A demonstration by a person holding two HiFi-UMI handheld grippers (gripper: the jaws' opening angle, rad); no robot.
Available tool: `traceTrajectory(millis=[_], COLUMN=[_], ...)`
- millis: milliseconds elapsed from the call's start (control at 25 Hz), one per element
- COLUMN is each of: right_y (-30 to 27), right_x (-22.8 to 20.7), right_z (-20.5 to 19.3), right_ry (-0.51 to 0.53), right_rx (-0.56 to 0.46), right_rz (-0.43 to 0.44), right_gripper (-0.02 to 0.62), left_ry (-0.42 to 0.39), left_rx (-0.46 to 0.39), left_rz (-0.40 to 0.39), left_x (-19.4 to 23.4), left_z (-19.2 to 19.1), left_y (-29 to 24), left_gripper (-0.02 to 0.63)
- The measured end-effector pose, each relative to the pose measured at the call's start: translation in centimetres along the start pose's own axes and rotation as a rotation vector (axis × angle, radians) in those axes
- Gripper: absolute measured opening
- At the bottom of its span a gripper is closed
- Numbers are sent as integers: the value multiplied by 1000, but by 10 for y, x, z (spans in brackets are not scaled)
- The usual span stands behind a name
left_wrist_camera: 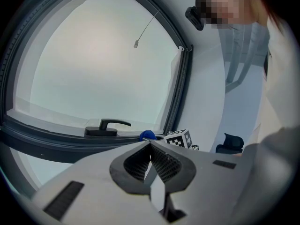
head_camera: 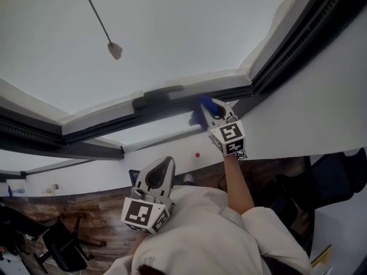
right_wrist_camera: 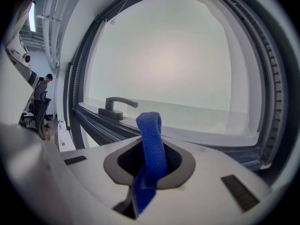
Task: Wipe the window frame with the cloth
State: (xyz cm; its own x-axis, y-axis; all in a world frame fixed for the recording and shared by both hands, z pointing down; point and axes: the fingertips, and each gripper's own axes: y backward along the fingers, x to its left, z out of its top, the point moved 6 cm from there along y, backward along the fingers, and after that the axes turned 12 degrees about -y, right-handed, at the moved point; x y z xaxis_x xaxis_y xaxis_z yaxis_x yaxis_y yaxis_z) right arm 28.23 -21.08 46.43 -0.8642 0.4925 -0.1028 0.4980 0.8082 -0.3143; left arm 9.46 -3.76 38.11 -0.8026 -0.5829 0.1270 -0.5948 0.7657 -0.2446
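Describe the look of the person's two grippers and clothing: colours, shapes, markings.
The left gripper and right gripper both have pale grey shells, dark ribbed pads and a white cube with black square markers. The person wears a cream top.

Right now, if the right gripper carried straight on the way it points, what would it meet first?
Probably the window frame, beside the handle. The blue cloth held in the right gripper would touch it first. Depth is unclear.
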Motion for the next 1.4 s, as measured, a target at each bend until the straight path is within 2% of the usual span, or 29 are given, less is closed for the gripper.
traceTrajectory(millis=[840,1400], right_y=[12,18], right_x=[-28,-42], right_z=[-2,-3], right_ry=[-23,-8], right_rx=[-12,-17], right_rz=[-28,-16], right_gripper=[54,54], left_ry=[0,18], left_rx=[-9,-19], left_rz=[12,57], left_x=[-18,-37], left_z=[0,-9], left_y=[-9,-7], left_gripper=[9,9])
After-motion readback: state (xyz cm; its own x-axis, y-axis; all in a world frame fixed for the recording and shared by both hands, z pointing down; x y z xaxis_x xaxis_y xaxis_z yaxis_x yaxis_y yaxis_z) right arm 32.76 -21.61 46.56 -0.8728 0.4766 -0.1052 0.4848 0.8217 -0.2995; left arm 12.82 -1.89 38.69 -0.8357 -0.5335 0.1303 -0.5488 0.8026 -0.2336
